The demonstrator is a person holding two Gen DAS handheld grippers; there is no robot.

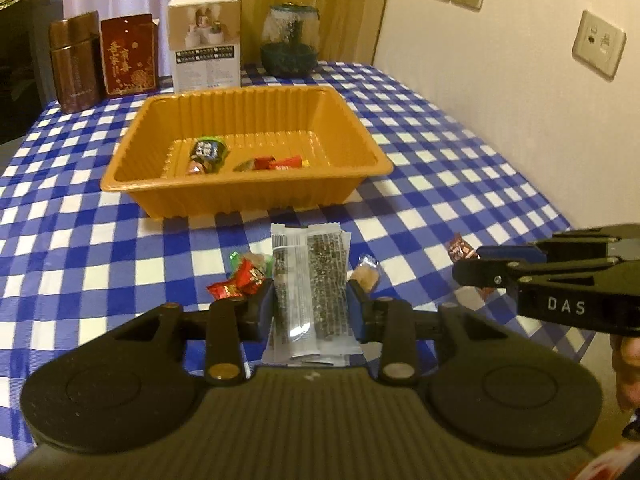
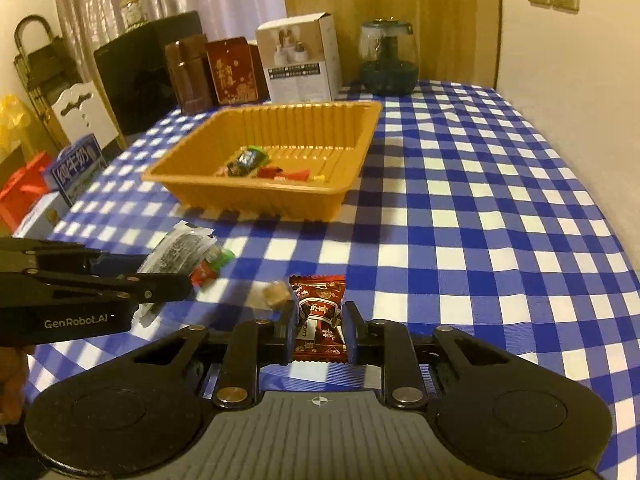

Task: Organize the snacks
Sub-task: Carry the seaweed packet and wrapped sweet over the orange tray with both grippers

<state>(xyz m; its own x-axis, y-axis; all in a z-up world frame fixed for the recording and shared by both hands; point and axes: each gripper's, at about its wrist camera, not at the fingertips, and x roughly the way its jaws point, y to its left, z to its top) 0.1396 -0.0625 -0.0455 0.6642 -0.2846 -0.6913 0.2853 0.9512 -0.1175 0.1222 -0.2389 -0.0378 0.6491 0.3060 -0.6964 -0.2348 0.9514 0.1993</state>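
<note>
Left wrist view: left gripper (image 1: pixel 311 304) clamps a clear seaweed packet (image 1: pixel 310 280) w/ both pads pressed on its sides, packet upright btwn the fingers. Orange tray (image 1: pixel 132 152) at 12 o'clock on the blue-checked tablecloth (image 1: pixel 440 184), w/ a dark-green packet (image 1: pixel 207 151) and red candies (image 1: pixel 280 163) inside. Red wrapped candy (image 1: pixel 240 282) on the cloth at 10 o'clock of the grip, a tan candy (image 1: pixel 367 276) at 2. Right gripper (image 1: pixel 466 264) enters from 3 o'clock, a dark-red wrapper showing by its tips.

Right wrist view: right gripper (image 2: pixel 320 330) fingers narrow, pinching a dark-red snack packet (image 2: pixel 318 312). Tan candy (image 2: pixel 276 295) just beside it at 10 o'clock. Left gripper (image 2: pixel 176 276) comes in from 9 o'clock, gripping the seaweed packet (image 2: pixel 180 250). Tray (image 2: pixel 256 196) at 11 o'clock, well apart.
</note>
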